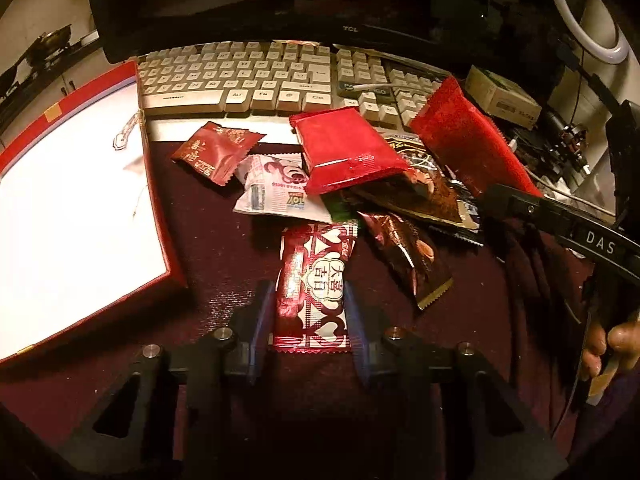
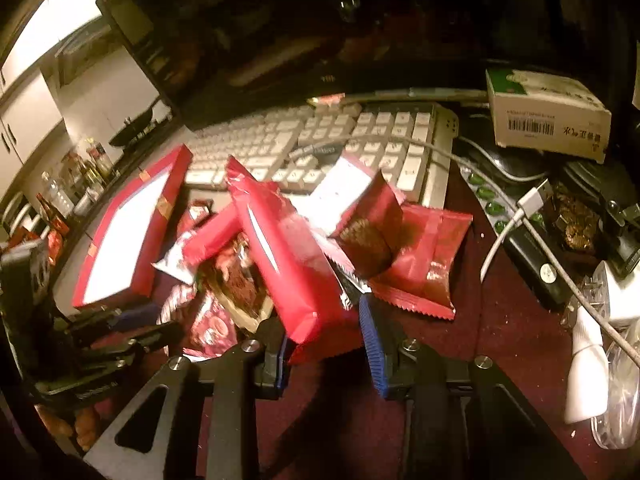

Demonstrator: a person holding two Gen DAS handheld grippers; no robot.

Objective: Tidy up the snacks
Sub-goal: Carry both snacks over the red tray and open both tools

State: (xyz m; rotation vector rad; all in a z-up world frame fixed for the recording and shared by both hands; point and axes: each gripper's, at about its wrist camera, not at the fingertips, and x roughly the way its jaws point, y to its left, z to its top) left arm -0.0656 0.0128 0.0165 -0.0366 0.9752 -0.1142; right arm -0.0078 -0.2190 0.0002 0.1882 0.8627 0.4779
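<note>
Left gripper [image 1: 310, 316]: blue pads on either side of a red-and-white heart-patterned snack packet [image 1: 314, 288], touching or nearly touching its long edges, packet flat on the dark red cloth [image 1: 224, 248]. Whether truly clamped, impossible to tell.

Right gripper [image 2: 328, 340]: fingers parted, with the near end of a long red packet [image 2: 288, 264] between them, tilted upward away from the camera (contact on the left pad [image 2: 282, 356] only; a gap before the right pad [image 2: 370, 344]). Grip not certain.

Just beyond the left gripper, a loose heap of snacks: brown foil packet [image 1: 408, 256], white cartoon-print packet [image 1: 272, 188], small dark red packet [image 1: 218, 150], flat red packet [image 1: 346, 148], another red one [image 1: 468, 136] leaning over the keyboard's edge.

Left of the heap, a shallow red box with a white inside [image 1: 72, 184], lying open.

Behind the heap, beige keyboard [image 1: 240, 76], then a dark monitor [image 1: 256, 4]. Far right in the right wrist view, a small cardboard carton [image 2: 548, 114] and a white cable [image 2: 516, 216].
</note>
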